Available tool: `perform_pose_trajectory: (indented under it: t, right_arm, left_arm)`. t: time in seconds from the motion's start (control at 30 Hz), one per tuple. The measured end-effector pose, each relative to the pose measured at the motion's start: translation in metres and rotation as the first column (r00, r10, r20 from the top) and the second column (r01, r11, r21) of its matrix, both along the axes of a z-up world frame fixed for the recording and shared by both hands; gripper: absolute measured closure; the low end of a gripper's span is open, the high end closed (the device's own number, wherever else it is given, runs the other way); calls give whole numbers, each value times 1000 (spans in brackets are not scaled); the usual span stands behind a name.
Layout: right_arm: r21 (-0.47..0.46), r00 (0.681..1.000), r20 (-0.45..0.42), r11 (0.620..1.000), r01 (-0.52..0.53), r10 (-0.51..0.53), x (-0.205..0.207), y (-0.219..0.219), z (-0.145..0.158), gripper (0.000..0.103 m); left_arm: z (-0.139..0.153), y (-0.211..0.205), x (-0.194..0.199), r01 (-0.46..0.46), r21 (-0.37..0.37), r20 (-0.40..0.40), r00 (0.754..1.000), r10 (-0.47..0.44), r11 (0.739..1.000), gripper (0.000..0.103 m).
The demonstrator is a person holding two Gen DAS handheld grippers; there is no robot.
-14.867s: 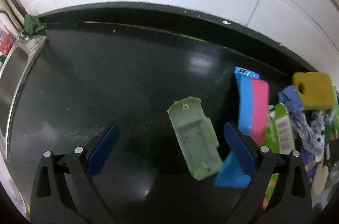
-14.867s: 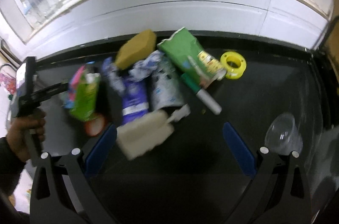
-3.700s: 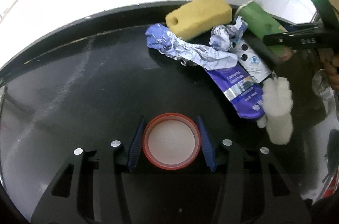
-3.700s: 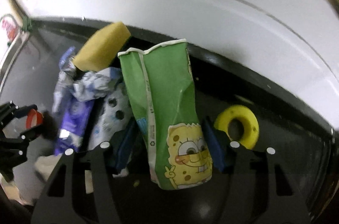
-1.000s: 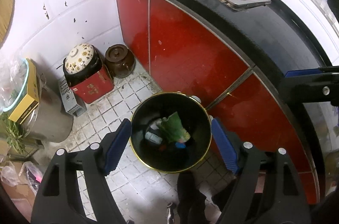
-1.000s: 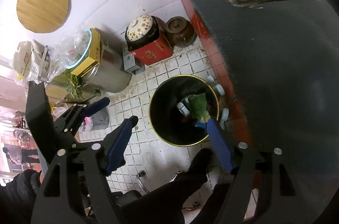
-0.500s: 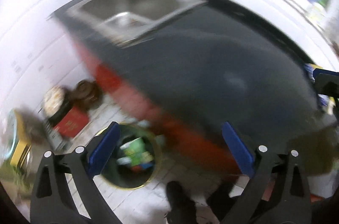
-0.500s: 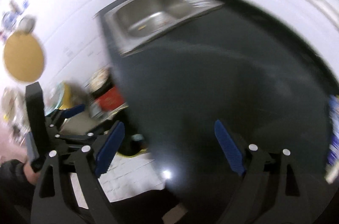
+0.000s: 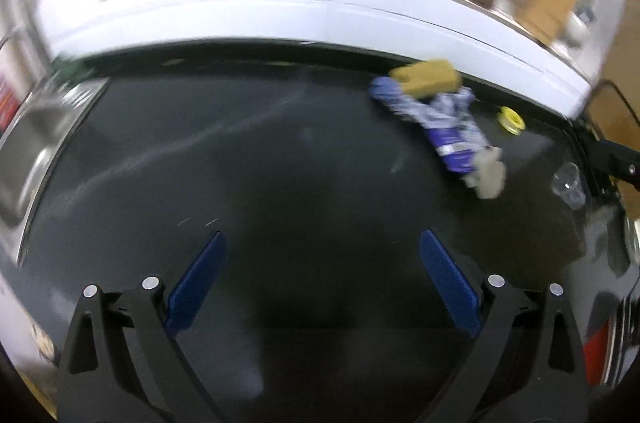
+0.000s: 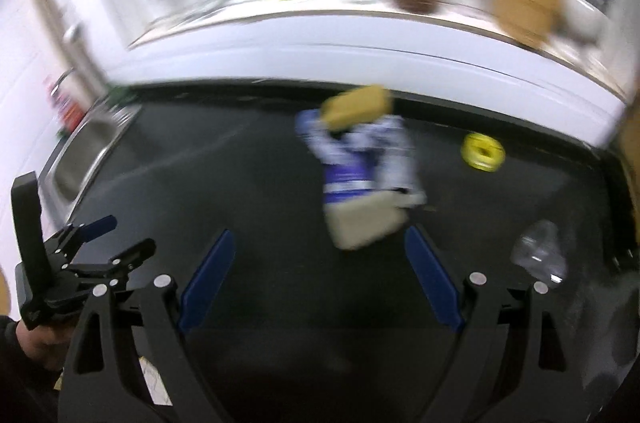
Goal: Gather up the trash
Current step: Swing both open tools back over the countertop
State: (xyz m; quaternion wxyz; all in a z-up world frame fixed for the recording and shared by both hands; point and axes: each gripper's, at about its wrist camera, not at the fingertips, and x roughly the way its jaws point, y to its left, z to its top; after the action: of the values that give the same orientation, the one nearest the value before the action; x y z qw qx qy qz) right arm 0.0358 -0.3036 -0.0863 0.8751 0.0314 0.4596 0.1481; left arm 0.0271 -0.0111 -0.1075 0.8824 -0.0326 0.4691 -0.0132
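Both wrist views, blurred by motion. The left gripper (image 9: pixel 322 279) is released, its blue pads (image 9: pixel 196 287) spread wide over bare black tabletop (image 9: pixel 280 159), nothing between them. The right gripper (image 10: pixel 320 271) is likewise released and empty, above the same tabletop (image 10: pixel 248 183).

Trash pile: in the left view it lies at about 2 o'clock, well apart from the gripper. A yellow sponge (image 9: pixel 426 79) sits at the back by the white wall (image 9: pixel 280 15), touching crumpled blue-and-white wrappers (image 9: pixel 440 127); a pale foam piece (image 9: pixel 490 175) lies at the near end of the wrappers. A yellow ring (image 9: pixel 512 117) is just right of the pile, and a clear cup (image 9: pixel 568 183) lies on its side at 3 o'clock.

In the right view the same pile lies at 12 o'clock: sponge (image 10: pixel 358 105), wrappers (image 10: pixel 360 159), foam piece (image 10: pixel 366 223) just ahead of the right pad. The ring (image 10: pixel 482 151) is at 2 o'clock, the cup (image 10: pixel 540 255) at 3 o'clock. A steel sink (image 10: pixel 84 159) is at 9 o'clock; the left gripper (image 10: pixel 102 237) shows at 8 o'clock, held by a hand (image 10: pixel 36 339).
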Motion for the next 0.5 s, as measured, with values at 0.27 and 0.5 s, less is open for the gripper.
perform_pose_trajectory:
  t: [0.27,0.5]
  right_arm:
    - [-1,994,-24,994,108,-108,13,-73,-23,19]
    - [-11,989,-62,991,130,-131,56,-96,-51,19]
  left_arm:
    - [-5,-60,42,53,8,-24,998,-53,999,9]
    - [-23,-83,109,13,34,-72,997,-11,999,9]
